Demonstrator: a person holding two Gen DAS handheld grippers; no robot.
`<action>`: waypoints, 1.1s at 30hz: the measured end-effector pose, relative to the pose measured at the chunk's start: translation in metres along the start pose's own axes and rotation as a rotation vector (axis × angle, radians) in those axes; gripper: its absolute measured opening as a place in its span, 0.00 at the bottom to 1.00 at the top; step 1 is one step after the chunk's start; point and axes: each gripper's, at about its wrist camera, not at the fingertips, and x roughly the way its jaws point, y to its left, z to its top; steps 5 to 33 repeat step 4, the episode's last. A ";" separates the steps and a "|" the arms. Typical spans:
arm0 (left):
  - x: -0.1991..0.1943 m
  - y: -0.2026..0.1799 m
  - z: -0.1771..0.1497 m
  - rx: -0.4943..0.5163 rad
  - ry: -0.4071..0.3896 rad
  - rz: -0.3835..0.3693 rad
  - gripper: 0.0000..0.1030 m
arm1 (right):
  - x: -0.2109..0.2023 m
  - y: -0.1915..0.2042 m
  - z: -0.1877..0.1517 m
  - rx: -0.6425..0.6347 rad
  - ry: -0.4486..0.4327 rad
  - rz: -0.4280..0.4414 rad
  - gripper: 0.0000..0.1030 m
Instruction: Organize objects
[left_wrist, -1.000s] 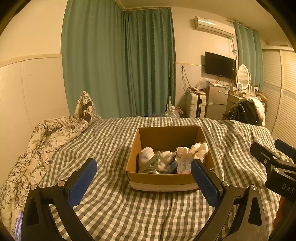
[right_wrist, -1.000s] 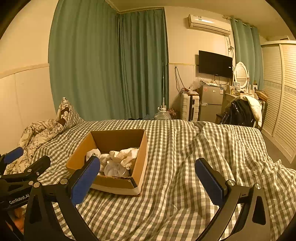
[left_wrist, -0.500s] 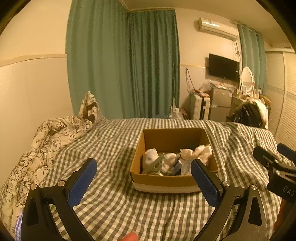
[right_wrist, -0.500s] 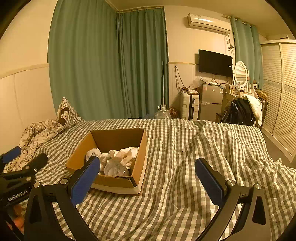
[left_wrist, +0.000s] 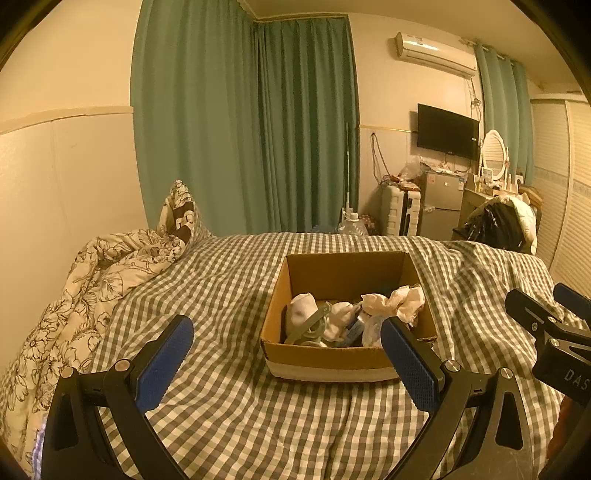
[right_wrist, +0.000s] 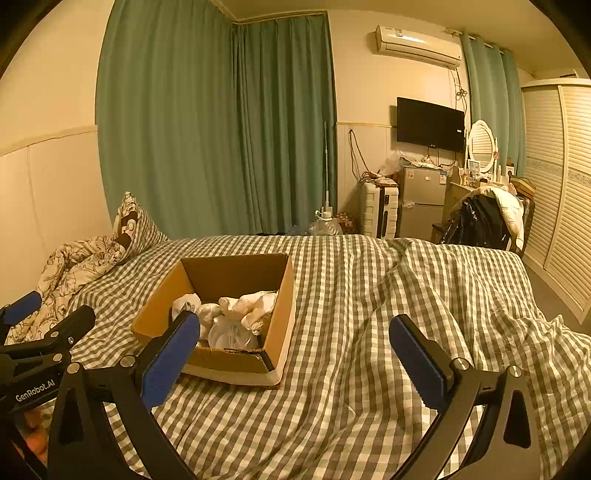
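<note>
Both sets of jaws stand wide apart and hold nothing: the left gripper (left_wrist: 286, 363) and the right gripper (right_wrist: 295, 354), each with blue-padded black fingers, hover above the bed, short of the box.

An open brown cardboard box (left_wrist: 328, 356) with a pale band along its base sits on the green-and-white checked bedspread (left_wrist: 229, 413), directly ahead of the left gripper and ahead-left of the right. Inside lies a loose jumble: white rolled socks or cloths (left_wrist: 303, 312), crumpled cream tissue or fabric (left_wrist: 402, 301), a grey-green strap-like piece (left_wrist: 310, 325), and a clear plastic item (right_wrist: 231, 334) at the near corner. Nothing lies loose on the checked cover around the box. This would fit either items already gathered in or a box waiting to be sorted.

A crumpled floral quilt (left_wrist: 92, 280) lies bunched to the left against the wall. Beyond the bed hang teal curtains (left_wrist: 243, 140).
</note>
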 end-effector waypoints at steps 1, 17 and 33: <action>0.000 0.000 0.000 0.001 -0.002 0.000 1.00 | 0.000 0.000 0.000 -0.001 0.000 -0.001 1.00; -0.001 -0.001 0.001 0.007 -0.004 -0.001 1.00 | 0.000 0.000 0.000 0.000 0.001 -0.001 1.00; -0.001 -0.001 0.001 0.007 -0.004 -0.001 1.00 | 0.000 0.000 0.000 0.000 0.001 -0.001 1.00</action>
